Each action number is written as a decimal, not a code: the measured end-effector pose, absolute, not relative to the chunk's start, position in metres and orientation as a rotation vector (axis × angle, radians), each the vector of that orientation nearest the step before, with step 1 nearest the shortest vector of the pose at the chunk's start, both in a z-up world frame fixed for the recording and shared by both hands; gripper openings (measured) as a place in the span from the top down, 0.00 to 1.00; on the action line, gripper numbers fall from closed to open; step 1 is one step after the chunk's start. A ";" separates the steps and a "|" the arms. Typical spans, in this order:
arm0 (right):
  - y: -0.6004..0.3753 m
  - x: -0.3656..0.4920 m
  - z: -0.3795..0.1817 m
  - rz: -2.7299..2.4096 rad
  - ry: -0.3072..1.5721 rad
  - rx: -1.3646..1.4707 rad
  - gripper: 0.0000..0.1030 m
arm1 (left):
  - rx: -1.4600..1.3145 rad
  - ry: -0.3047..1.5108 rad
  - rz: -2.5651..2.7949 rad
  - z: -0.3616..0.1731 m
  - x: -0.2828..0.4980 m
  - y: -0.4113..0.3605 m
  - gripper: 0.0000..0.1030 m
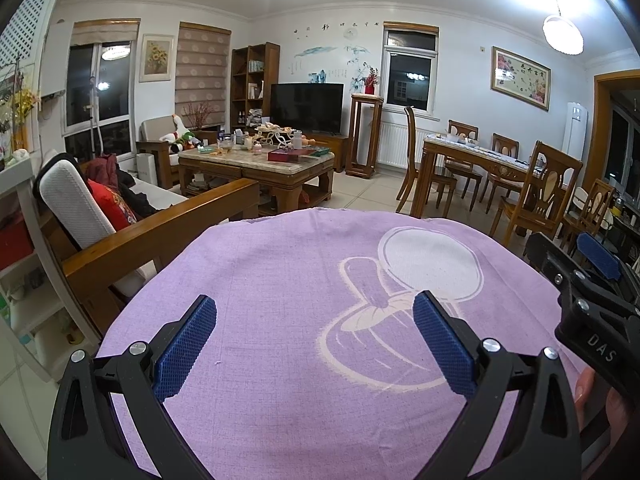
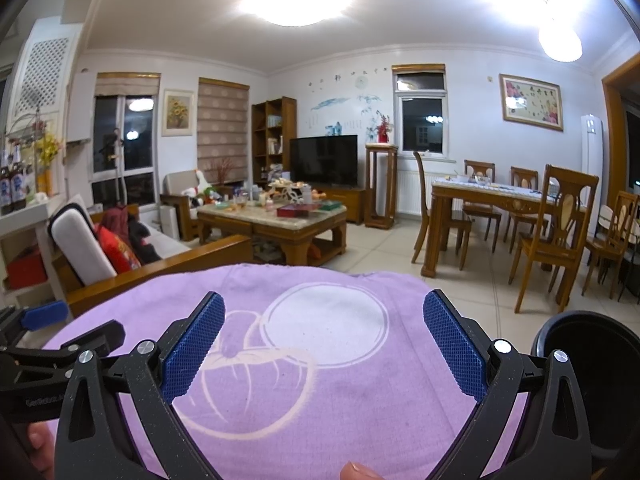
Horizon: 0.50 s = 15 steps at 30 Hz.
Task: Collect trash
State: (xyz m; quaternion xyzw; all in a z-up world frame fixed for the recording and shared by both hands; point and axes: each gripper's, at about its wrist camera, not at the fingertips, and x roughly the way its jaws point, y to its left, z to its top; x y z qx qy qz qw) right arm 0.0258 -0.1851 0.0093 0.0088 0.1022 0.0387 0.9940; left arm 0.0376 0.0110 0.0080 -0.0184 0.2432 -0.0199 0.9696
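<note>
Both the left tongs (image 1: 314,344) and right tongs (image 2: 322,346) gape wide, empty, above a purple cloth (image 1: 288,280) covering the table. A black bin (image 2: 588,376) stands off its right edge.

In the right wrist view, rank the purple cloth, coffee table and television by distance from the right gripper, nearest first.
1. Purple cloth, directly under the open right gripper.
2. Coffee table, ahead and slightly left, mid-room.
3. Television, behind the table against the far wall.
</note>
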 end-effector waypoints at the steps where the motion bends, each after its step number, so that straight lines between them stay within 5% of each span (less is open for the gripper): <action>1: -0.185 0.026 0.009 0.078 0.205 0.018 0.05 | -0.038 0.491 -0.040 0.008 0.038 0.011 0.05; 15: -0.187 0.026 0.011 0.076 0.206 0.018 0.05 | -0.037 0.494 -0.043 0.007 0.037 0.008 0.05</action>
